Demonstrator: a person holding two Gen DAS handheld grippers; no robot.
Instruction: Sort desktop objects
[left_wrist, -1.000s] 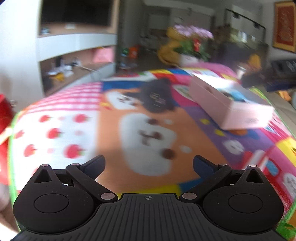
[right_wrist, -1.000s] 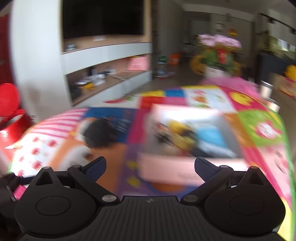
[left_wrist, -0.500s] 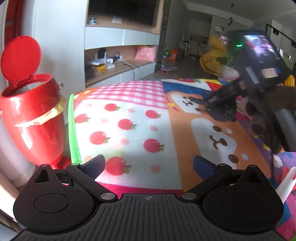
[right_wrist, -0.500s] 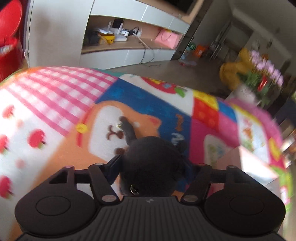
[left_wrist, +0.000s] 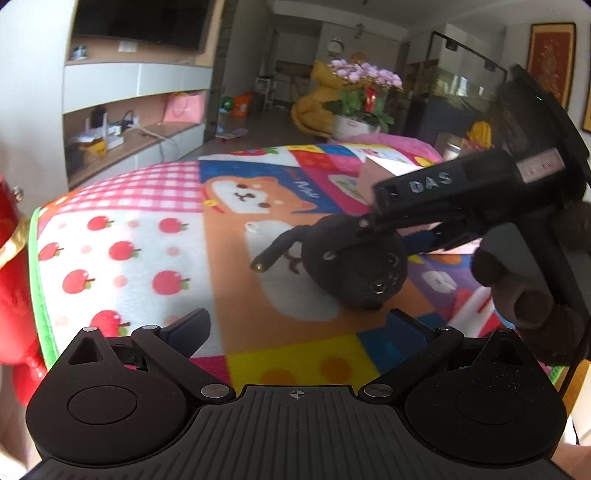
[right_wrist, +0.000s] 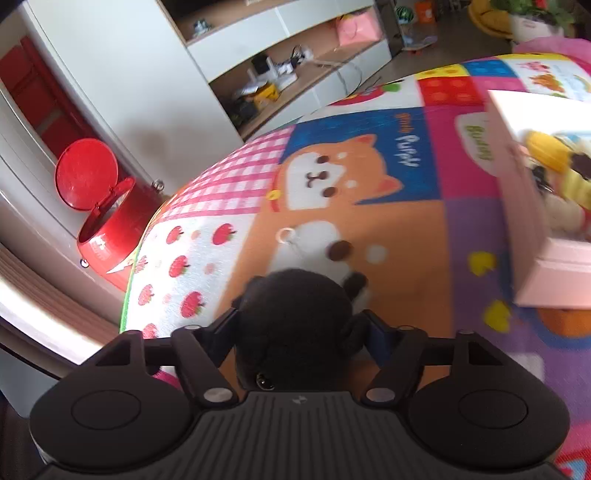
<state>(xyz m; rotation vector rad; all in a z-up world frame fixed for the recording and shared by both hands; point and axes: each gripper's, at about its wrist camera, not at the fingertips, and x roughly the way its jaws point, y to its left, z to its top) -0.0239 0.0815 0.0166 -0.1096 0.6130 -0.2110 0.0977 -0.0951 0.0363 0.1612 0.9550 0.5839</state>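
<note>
- The black plush toy (right_wrist: 295, 325) is seen low in the middle of the right wrist view, on the orange patch of the patterned mat (right_wrist: 406, 229), with the pink box (right_wrist: 532, 229) to the right and the red bin (right_wrist: 107, 225) off the mat's left edge.
- The right gripper (right_wrist: 299, 332) is set around the toy; its jaws have just been parting again after narrowing, and the pads lie against the toy's sides. It is judged a soft pinch, not a firm one.
- The left gripper (left_wrist: 295, 328) is held spread, with nothing between its fingers.
- Risk: with the jaws loosened on a round, squashy body, the toy could be dropped in lifting or rolled across the mat.
- Risk: the thin limb (left_wrist: 277, 251) could be caught on the box rim in transfer.
- The toy's body is nearly round, so no clear long axis is shown; the limb points left in the left wrist view, and a shiny eye faces the right camera.
</note>
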